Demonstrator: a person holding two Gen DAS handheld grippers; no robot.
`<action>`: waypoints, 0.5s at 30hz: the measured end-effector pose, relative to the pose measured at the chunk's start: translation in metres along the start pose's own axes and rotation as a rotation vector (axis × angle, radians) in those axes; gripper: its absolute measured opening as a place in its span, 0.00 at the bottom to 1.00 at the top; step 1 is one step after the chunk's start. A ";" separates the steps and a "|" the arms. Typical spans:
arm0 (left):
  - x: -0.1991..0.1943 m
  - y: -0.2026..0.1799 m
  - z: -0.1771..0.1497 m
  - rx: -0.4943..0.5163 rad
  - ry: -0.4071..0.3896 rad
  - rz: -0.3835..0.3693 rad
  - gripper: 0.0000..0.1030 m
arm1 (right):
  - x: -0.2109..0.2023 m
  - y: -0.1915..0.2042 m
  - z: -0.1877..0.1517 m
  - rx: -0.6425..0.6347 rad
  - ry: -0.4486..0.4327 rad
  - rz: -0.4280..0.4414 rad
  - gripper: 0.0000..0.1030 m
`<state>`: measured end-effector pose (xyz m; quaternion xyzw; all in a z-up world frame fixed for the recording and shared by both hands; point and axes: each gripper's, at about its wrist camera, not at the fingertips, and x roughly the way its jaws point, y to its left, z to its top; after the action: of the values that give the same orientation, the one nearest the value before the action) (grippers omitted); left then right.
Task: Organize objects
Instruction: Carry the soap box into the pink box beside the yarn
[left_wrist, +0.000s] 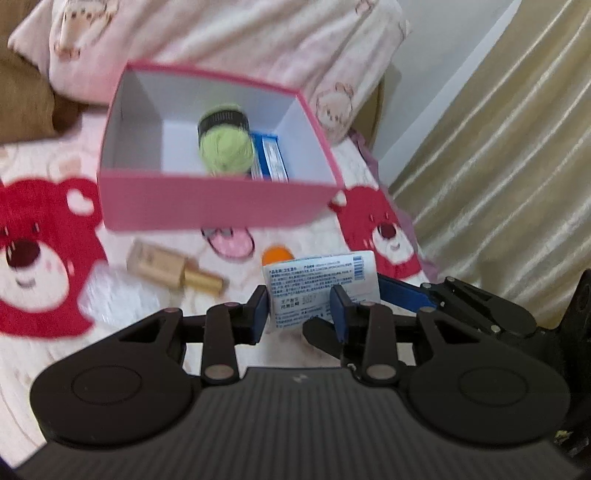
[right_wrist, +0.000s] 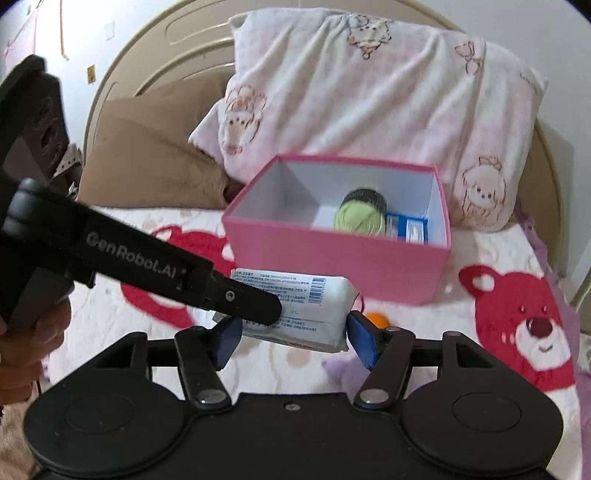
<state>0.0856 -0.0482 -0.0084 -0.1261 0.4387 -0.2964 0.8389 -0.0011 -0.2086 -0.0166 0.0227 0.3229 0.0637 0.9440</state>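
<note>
1. "GenRobot.AI" in pale letters along the black arm of the left gripper (left_wrist: 299, 310), seen from the right wrist view.
2. On the white packet (right_wrist: 295, 314): a blue barcode at the upper right corner and rows of small blue print, too fine to read.
3. Packet soft and pillow-like, glossy plastic wrap, rectangular, with a crimped seam at the end.
4. Packet raised above the blanket (left_wrist: 37, 251), just in front of the pink box (right_wrist: 332, 258), outside it.
5. Left gripper clenched on the packet, blue pads pressing its two sides.
6. Right gripper (right_wrist: 293, 336) with blue ribbed pads standing at either end of the same packet; real pressing or mere closeness impossible to tell.
7. Pink box of stiff card, open-topped, white inside, sitting on the blanket before a pillow (right_wrist: 369, 92).
8. Inside the box: a round green thing with a black ribbed band (left_wrist: 225, 144), blurred, and beside it a blue and white carton (left_wrist: 271, 158), its print unreadable.
9. On the blanket near the box: a beige block with a gold cylinder (left_wrist: 173, 271) lying flat, and an orange ball (left_wrist: 277, 254) partly behind the packet.
10. Blanket fluffy, pale, printed with red bear faces; pillow pale pink with cartoon figures.
</note>
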 end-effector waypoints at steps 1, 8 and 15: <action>-0.001 -0.001 0.007 0.005 -0.013 0.007 0.33 | 0.002 -0.002 0.007 0.009 -0.010 0.006 0.67; 0.004 0.002 0.061 -0.006 -0.033 0.027 0.33 | 0.022 -0.012 0.055 0.001 -0.024 0.011 0.66; 0.050 0.022 0.103 -0.115 -0.005 0.009 0.36 | 0.070 -0.035 0.100 -0.008 0.081 -0.014 0.66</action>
<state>0.2003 -0.0660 0.0080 -0.1728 0.4534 -0.2666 0.8327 0.1183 -0.2337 0.0174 0.0143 0.3608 0.0591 0.9307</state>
